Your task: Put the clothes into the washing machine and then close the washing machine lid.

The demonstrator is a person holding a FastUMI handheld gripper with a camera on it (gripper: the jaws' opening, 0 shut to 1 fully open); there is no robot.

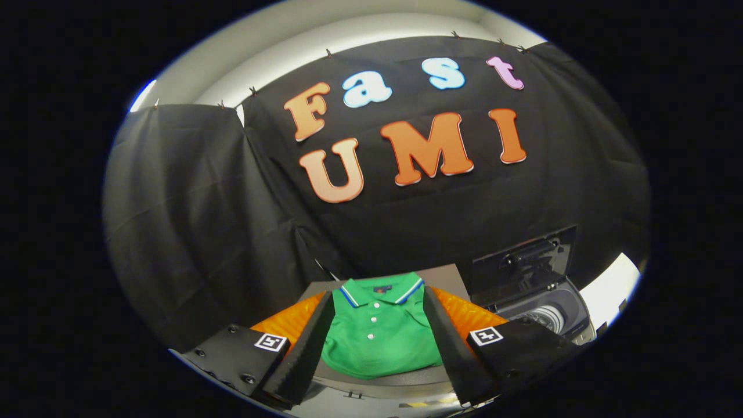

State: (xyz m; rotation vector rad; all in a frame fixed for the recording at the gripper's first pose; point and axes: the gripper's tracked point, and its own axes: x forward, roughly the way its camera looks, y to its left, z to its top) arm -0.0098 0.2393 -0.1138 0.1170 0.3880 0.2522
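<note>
One green polo (380, 334), collar pointing away, btwn spread hand-held gripper (380, 354) fingers.

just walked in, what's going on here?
A person-held claw is open, its fingers spread either side of a folded green polo shirt lying on a grey surface. It isn't gripping the shirt. Off to the right, the washing machine has its lid up and drum exposed. No clothes visibly loaded yet.

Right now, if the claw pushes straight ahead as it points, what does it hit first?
Probably the green polo shirt, folded between the open claw's fingers and just ahead; depth is unclear. The washing machine sits off to the side.
</note>
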